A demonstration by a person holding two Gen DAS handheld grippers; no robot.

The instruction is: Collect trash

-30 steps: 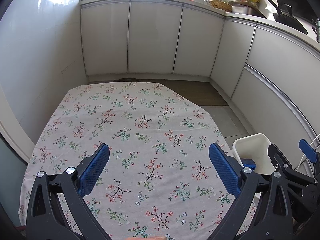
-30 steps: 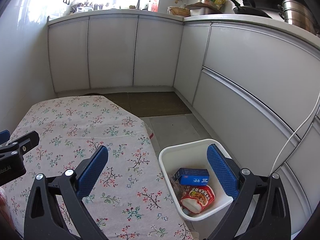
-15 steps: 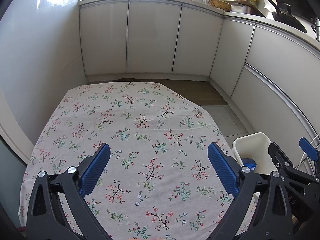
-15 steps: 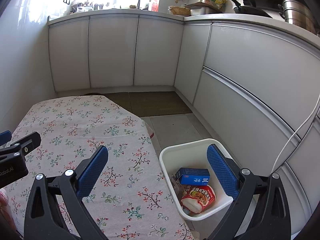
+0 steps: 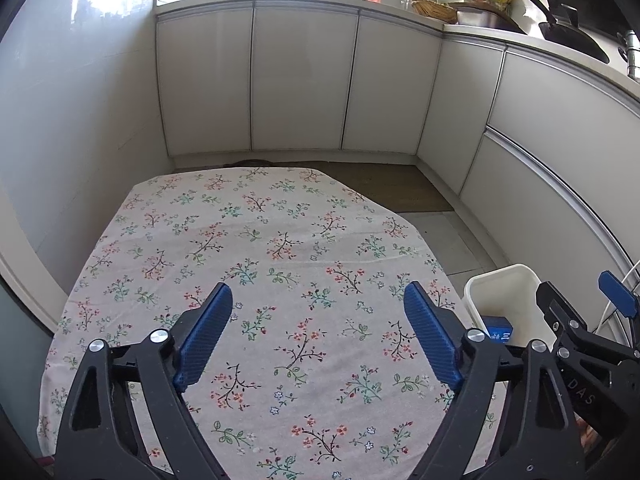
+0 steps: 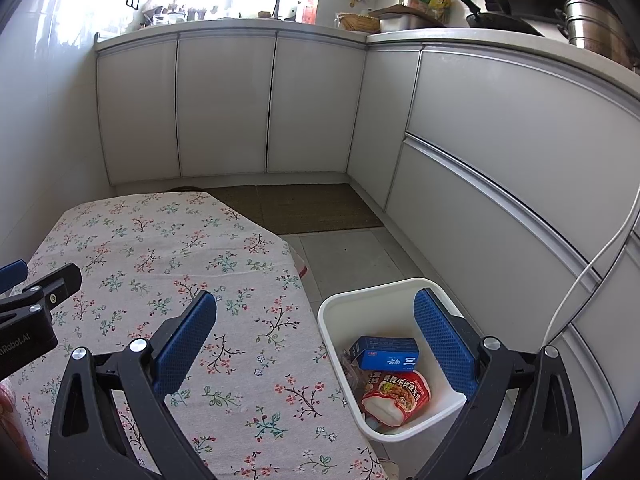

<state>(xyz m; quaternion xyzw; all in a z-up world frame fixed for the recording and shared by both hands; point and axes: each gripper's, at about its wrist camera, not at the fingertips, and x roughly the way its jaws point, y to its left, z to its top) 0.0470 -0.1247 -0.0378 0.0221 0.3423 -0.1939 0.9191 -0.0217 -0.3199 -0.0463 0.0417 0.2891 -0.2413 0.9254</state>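
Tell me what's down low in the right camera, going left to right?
Left tongs → flowery tablecloth → white bin → blue box → white cable.

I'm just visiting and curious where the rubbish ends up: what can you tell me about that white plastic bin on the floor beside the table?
The white plastic bin is a rectangular, open-topped tub with rounded corners and a smooth rim, standing upright on the grey tiled floor close beside the edge of the floral tablecloth. Inside lie a blue cardboard box and a red instant-noodle cup on its side, with other wrappers partly hidden beneath. The open right gripper hangs above it, touching nothing.
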